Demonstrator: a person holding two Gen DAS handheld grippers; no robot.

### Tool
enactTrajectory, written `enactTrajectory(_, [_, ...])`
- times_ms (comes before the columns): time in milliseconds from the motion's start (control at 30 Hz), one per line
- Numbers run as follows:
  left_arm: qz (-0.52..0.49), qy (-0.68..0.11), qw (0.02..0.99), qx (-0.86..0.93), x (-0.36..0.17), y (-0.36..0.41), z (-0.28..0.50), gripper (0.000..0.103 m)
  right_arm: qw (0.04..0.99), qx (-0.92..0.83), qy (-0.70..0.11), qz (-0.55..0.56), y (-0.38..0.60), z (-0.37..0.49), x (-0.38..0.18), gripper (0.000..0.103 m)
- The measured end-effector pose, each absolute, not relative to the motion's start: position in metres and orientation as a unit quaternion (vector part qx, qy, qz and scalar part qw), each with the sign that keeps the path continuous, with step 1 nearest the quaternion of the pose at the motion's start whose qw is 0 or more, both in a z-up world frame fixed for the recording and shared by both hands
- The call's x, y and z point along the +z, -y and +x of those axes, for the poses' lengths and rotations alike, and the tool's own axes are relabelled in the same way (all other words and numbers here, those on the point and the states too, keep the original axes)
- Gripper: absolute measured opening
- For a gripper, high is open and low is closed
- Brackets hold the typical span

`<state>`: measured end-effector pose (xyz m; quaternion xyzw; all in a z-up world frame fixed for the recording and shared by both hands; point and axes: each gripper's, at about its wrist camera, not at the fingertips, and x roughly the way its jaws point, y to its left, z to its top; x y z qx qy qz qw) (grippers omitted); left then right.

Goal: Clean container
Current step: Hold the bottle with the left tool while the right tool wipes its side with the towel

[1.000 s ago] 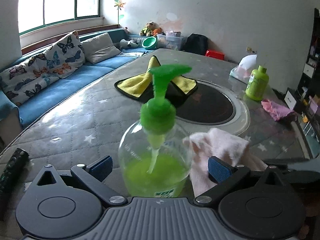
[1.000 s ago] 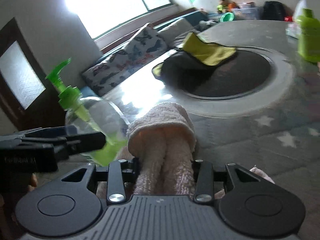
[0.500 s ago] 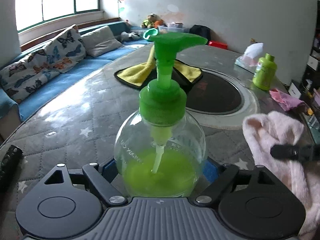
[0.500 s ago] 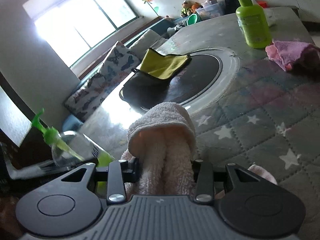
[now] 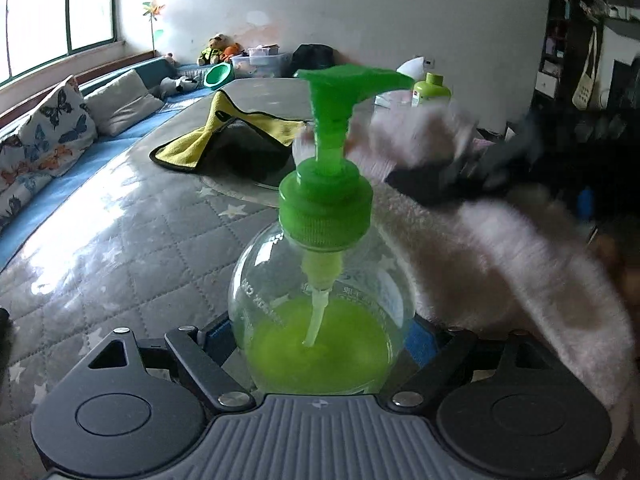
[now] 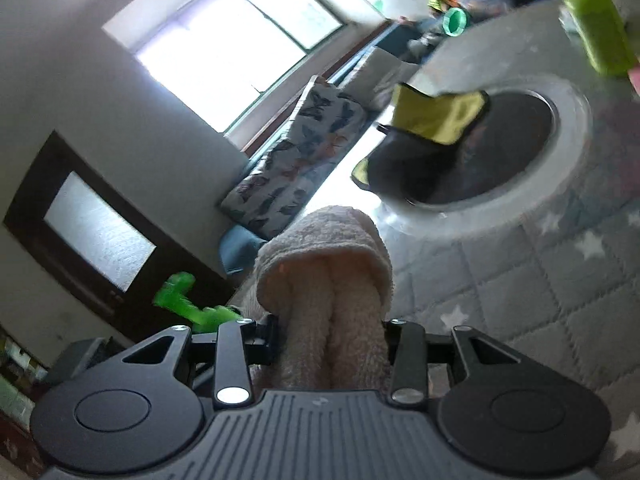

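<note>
Between the left gripper's jaws stands a round clear pump bottle, clamped at its belly, about a third full of green liquid, green pump head upright. Just right of those jaws, a pink towel touches the bottle's shoulder, pinched folded in the right gripper. Beyond, a yellow cloth lies on the quilted table.

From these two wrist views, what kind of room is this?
Probably a home living room, not a lab. A blue window bench carries a butterfly-print cushion, stuffed toys sit against the far wall, and the big round table wears a grey star-quilted cover, with a yellow-and-black microfibre cloth lying on it.
</note>
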<state>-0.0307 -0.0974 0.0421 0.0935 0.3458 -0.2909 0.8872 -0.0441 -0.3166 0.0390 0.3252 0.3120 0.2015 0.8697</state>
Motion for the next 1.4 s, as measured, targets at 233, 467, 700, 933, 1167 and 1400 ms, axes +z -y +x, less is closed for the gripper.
enactTrajectory(233, [0.093,-0.341,0.887,-0.299,0.036,0.097,-0.035,0.087,0.873,0.157,-0.348,0.305,0.313,-0.025,0.01,0.039])
enactTrajectory(467, [0.065,-0.355,0.89,-0.278,0.036,0.092,-0.034,0.089,0.896,0.15,-0.354,0.221,0.296,-0.034,0.01,0.039])
enactTrajectory(700, [0.049,-0.357,0.9,-0.246,0.038,0.089,-0.047,0.088,0.907,0.149,-0.362,0.157,0.283,-0.058,0.018,0.039])
enactTrajectory(933, [0.046,-0.367,0.892,-0.258,0.034,0.08,-0.047,0.086,0.9,0.164,-0.341,0.216,0.296,-0.071,0.037,0.039])
enactTrajectory(1167, [0.047,-0.374,0.888,-0.263,0.027,0.079,-0.047,0.084,0.875,0.221,-0.301,0.308,0.308,-0.054,0.054,0.04])
enactTrajectory(1400, [0.051,-0.38,0.885,-0.263,0.021,0.077,-0.047,0.085,0.847,0.209,-0.327,0.362,0.316,-0.035,0.019,0.041])
